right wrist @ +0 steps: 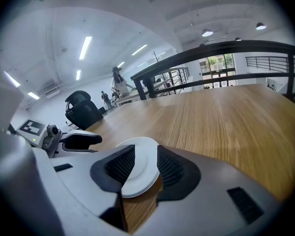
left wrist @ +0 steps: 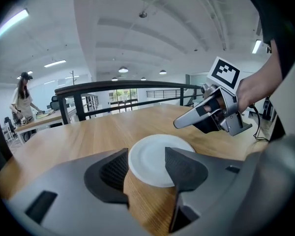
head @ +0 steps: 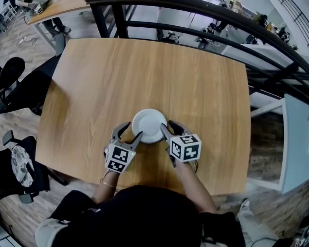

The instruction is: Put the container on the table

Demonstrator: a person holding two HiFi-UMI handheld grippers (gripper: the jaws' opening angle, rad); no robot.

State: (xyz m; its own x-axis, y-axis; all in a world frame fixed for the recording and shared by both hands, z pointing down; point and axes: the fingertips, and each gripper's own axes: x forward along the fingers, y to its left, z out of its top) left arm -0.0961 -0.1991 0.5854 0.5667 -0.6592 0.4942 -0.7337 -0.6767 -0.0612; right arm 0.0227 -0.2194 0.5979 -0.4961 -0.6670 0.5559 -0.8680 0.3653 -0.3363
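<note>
Curved black railing [head: 195, 6] runs across the upper background. Black office chairs [head: 28, 89] stand at left on a wood-plank floor [head: 20, 40]. A second desk [head: 67, 1] sits beyond. A person [left wrist: 22, 100] stands in the distance. Ceiling lights [left wrist: 123, 70] are lit.

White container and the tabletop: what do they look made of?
Container: white, matte, thin faintly ribbed rim; looks like paper or moulded pulp, possibly plastic.
Table: light wood grain, smooth, slight sheen; likely laminate or veneer, solid wood not excluded.
</note>
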